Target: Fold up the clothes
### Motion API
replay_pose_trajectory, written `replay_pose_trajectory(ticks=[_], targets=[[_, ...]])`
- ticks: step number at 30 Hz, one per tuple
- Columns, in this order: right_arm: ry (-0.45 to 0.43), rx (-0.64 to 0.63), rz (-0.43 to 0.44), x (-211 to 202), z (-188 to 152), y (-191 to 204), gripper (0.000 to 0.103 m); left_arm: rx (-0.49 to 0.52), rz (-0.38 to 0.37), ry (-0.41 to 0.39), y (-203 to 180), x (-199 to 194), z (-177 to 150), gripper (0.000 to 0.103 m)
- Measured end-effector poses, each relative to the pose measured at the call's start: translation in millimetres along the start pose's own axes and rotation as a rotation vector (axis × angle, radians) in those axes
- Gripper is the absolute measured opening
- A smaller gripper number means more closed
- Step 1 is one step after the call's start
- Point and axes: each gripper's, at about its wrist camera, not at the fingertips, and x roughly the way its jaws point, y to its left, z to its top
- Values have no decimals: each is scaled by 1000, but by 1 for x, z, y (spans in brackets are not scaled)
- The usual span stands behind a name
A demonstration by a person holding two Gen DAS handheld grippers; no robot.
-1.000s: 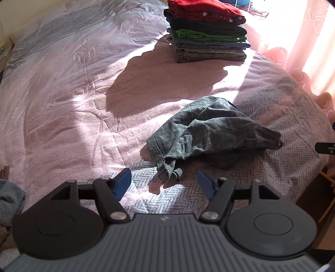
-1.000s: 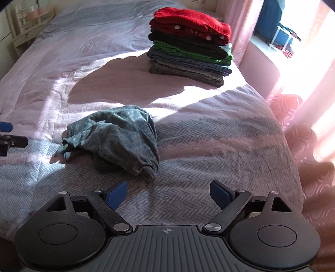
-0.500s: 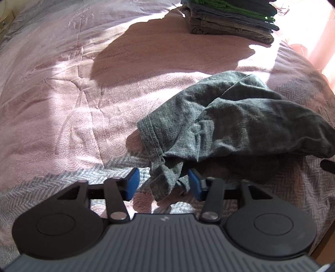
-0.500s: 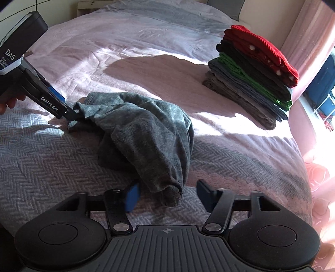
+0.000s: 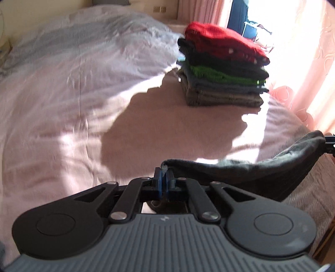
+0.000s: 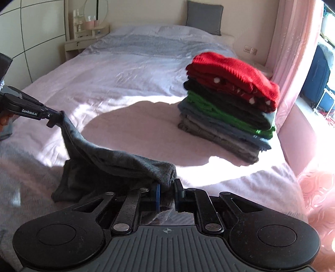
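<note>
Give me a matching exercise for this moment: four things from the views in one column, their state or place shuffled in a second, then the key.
Things
1. left gripper
2. grey garment
3. red sweater
4. grey pillow

States or places
A. top of the folded stack
B. at the head of the bed, against the wall
C. shut on one end of the garment
D. held at both ends, sagging between two grippers

Pairs: 1-C, 2-D, 3-A, 4-B

The right gripper pinches the garment's other end.
</note>
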Motion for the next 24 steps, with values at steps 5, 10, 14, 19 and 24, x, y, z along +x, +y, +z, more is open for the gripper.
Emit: replay_pose_trajectory(ticks=[5,10,14,19,24], targets=[[-60,170,-87,54,63,-64,16,81,73,-129,7,50,97,8],[-108,432,-161,68,59,-95,95,-24,229,-69,33,88,88,44],[41,659,-39,67,-11,-99,94,-148,138,136,61,98,6,45],[200,972,109,68,-123,-70,86,-463,44,326,79,90,-99,45],[140,1223,166,82,-164,-50,84,-839,-58,307,97,97,-139,50]])
